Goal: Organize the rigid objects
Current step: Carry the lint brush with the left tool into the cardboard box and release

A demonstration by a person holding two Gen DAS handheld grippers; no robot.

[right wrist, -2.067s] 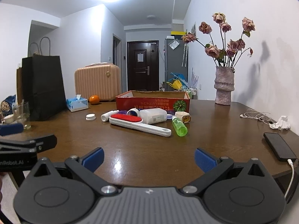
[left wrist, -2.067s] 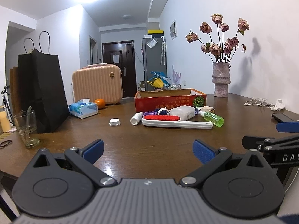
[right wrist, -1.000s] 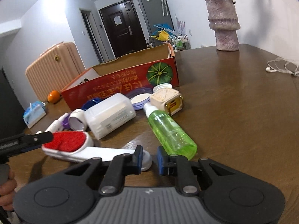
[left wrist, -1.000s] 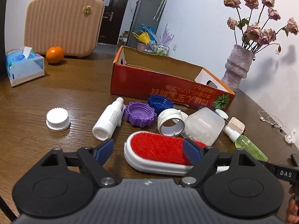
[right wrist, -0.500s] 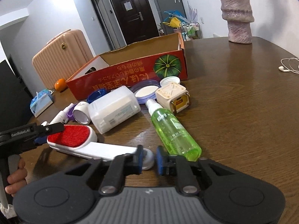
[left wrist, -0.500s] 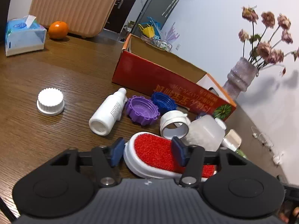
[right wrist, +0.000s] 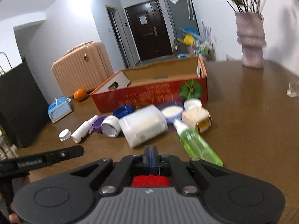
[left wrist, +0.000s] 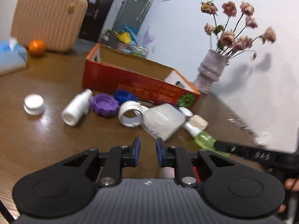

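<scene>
Red bristles of the lint brush (right wrist: 149,180) show just behind the right gripper (right wrist: 150,152), fingers closed on its handle; left gripper (left wrist: 147,152) fingers pinch its head. Keep it level over the clutter ahead, release above the cardboard box (right wrist: 160,78).

Brown wood-grain surface (right wrist: 252,112). Red box (right wrist: 149,95) with a green pumpkin print. Purple lid (left wrist: 105,103), blue lid (left wrist: 125,95), green bottle (right wrist: 198,145), peach ribbed suitcase (right wrist: 80,65), orange fruit (right wrist: 80,94).
</scene>
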